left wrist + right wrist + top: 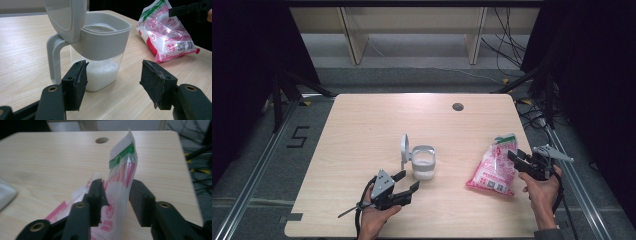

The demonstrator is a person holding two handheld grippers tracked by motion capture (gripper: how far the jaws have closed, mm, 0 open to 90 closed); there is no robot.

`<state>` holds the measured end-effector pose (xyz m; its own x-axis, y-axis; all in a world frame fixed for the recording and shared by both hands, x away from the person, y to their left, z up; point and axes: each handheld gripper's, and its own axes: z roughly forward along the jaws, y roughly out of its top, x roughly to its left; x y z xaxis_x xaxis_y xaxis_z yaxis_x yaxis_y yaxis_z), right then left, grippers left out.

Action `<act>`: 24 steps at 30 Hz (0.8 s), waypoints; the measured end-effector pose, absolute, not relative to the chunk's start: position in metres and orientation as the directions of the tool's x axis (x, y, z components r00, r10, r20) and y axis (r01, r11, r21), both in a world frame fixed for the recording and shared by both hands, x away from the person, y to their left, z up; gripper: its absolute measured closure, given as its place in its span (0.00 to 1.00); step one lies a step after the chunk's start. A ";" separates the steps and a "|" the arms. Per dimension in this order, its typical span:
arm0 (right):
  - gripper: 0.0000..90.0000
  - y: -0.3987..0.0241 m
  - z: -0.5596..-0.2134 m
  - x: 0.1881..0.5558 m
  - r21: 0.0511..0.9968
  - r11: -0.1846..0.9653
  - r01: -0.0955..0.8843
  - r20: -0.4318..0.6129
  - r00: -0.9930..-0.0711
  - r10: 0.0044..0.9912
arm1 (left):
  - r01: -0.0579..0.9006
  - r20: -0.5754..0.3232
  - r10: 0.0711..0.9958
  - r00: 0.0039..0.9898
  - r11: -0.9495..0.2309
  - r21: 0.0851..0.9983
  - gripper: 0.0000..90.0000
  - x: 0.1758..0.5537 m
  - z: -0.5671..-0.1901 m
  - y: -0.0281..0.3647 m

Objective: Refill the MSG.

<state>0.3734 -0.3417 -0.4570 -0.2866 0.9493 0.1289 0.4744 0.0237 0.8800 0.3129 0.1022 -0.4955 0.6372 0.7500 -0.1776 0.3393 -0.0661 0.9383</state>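
Here the right gripper (116, 202) has its jaws parted around the upper part of the pink bag (493, 169), the pads no longer pressing it, while the left gripper (113, 83) waits wide open just short of the clear canister (423, 162), whose lid stands flipped up. Loosed like this, the bag may slump flat on the table (362, 125) and spill grains from any opened corner. The pale wooden top is otherwise bare; beyond it lie grey floor, cables and dark curtains.

Light wooden table (362, 130) with round hole (457, 106), floor cables (507, 45), shelf legs (354, 40)
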 end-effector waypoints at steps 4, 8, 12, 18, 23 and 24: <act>0.58 -0.340 -0.452 0.368 0.874 -0.006 0.486 0.130 -0.222 0.966 | 0.342 -0.178 0.754 0.633 -0.066 0.937 0.41 0.312 -0.496 0.103; 0.55 -0.341 -0.449 0.364 0.880 -0.003 0.476 0.115 -0.207 0.972 | 0.341 -0.182 0.752 0.634 -0.061 0.938 0.41 0.313 -0.496 0.103; 0.53 -0.338 -0.445 0.361 0.890 0.000 0.456 0.109 -0.212 0.971 | 0.347 -0.174 0.759 0.628 -0.073 0.935 0.41 0.313 -0.496 0.104; 0.50 -0.321 -0.440 0.357 0.904 0.024 0.427 0.107 -0.279 0.954 | 0.343 -0.179 0.762 0.623 -0.060 0.937 0.41 0.314 -0.496 0.107; 0.46 -0.299 -0.439 0.356 0.915 0.073 0.396 0.095 -0.388 0.917 | 0.337 -0.183 0.764 0.619 -0.048 0.940 0.41 0.316 -0.495 0.111; 0.44 -0.295 -0.440 0.357 0.917 0.094 0.389 0.087 -0.423 0.902 | 0.339 -0.184 0.765 0.617 -0.047 0.940 0.41 0.316 -0.495 0.111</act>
<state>0.3571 -0.2954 -0.4396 -0.4229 0.9020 0.0872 0.3888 0.0937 0.9166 0.3157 0.1113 -0.4950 0.6167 0.7654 -0.1839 0.3390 -0.0474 0.9396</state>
